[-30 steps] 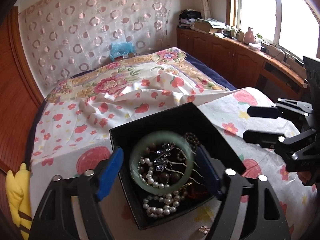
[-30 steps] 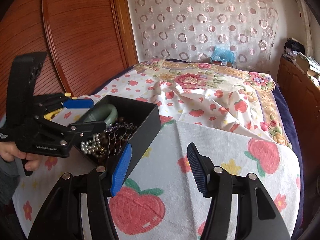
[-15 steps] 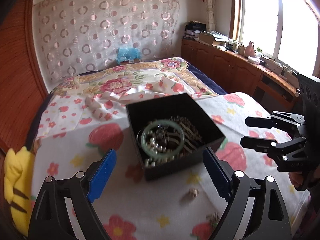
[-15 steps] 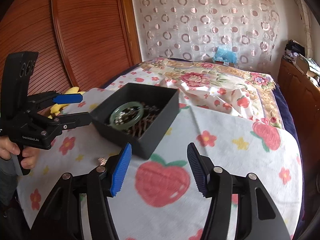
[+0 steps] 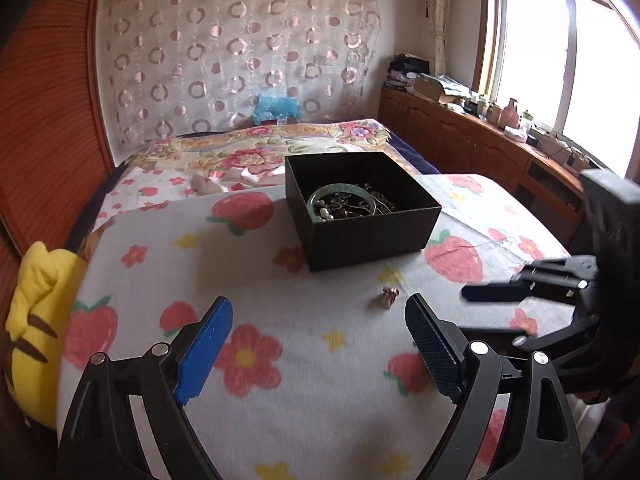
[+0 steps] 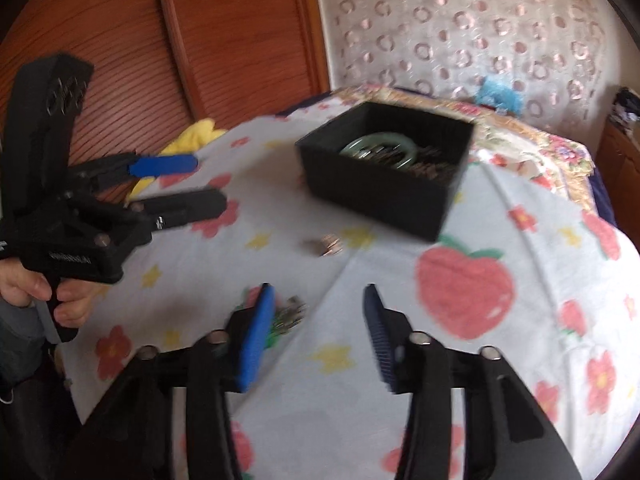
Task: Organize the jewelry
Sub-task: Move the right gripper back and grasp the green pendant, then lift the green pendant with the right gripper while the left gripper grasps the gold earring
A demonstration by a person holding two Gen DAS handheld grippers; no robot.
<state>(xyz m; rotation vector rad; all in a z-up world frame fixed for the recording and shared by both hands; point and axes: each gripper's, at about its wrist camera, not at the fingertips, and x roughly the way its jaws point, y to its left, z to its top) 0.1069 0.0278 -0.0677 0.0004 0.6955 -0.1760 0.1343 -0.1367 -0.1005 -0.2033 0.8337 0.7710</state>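
A black box (image 5: pixel 362 208) (image 6: pixel 384 168) stands on the strawberry-print cloth and holds a green bangle (image 5: pixel 342 200) (image 6: pixel 380 150), pearls and dark chains. A small metal trinket (image 5: pixel 387 295) (image 6: pixel 327 246) lies on the cloth in front of the box. Another small jewelry piece (image 6: pixel 290 314) lies beside my right gripper's left finger. My left gripper (image 5: pixel 320 344) is open and empty, well short of the box. My right gripper (image 6: pixel 316 336) is open and empty above the cloth; it also shows in the left wrist view (image 5: pixel 500 292).
The cloth-covered table (image 5: pixel 280 360) stands in front of a bed with a floral quilt (image 5: pixel 248 152). A yellow plush toy (image 5: pixel 36 320) sits at the table's left edge. Wooden cabinets (image 5: pixel 460 136) run under the window on the right.
Both grippers have pulled back from the box, which now looks smaller and farther. The trinket on the cloth and a second piece near my right gripper have come into view.
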